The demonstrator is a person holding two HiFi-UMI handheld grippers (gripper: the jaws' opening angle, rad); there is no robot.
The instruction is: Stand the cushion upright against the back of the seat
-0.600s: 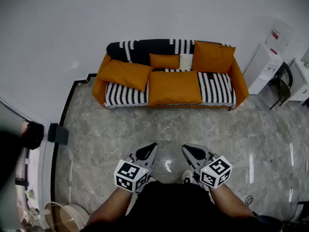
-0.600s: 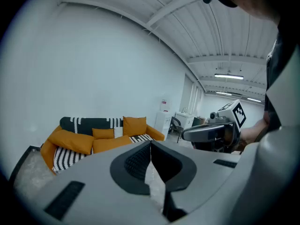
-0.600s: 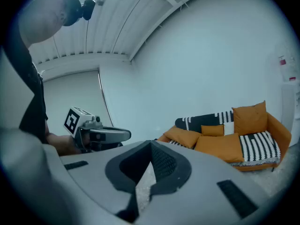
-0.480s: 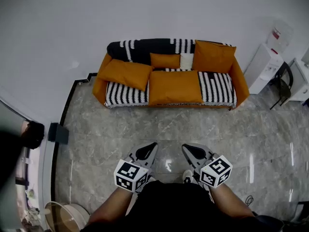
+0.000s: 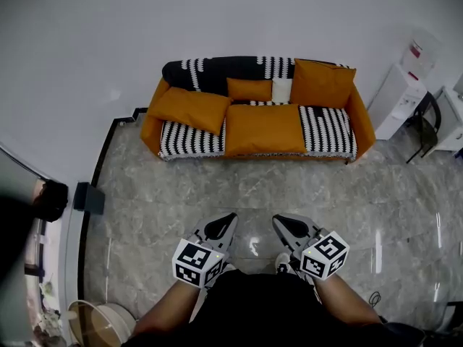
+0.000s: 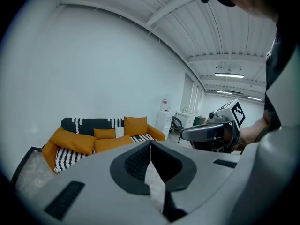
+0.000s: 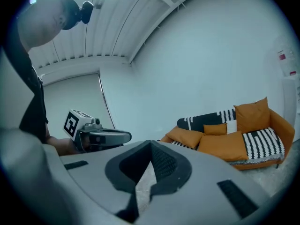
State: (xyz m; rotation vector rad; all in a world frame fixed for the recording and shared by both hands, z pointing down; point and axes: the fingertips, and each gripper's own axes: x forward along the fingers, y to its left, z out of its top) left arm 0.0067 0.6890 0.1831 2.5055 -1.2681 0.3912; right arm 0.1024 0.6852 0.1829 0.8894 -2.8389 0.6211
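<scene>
- Holding the left gripper (image 5: 226,221) and the right gripper (image 5: 282,223) at lower centre, jaws pressed together on nothing, well apart from the sofa (image 5: 359,125) at upper centre.
- Reading the slumped orange cushion (image 5: 187,110) at the sofa's left end, tilted across seat and armrest, as the likely one to stand up; easily confused with the flat centre cushion (image 5: 262,129).
- Risking a shove rather than a grip if arriving with jaws closed; likely then to slide the cushion or flop it forward off the seat's front edge.
- Risking a slip on the glossy floor (image 5: 239,183), or a trip on the dark raised border (image 5: 101,154) at left.
- Leaving wide open room straight ahead; tighter at right near the white cabinet (image 5: 394,100) and the chair (image 5: 423,125).
</scene>
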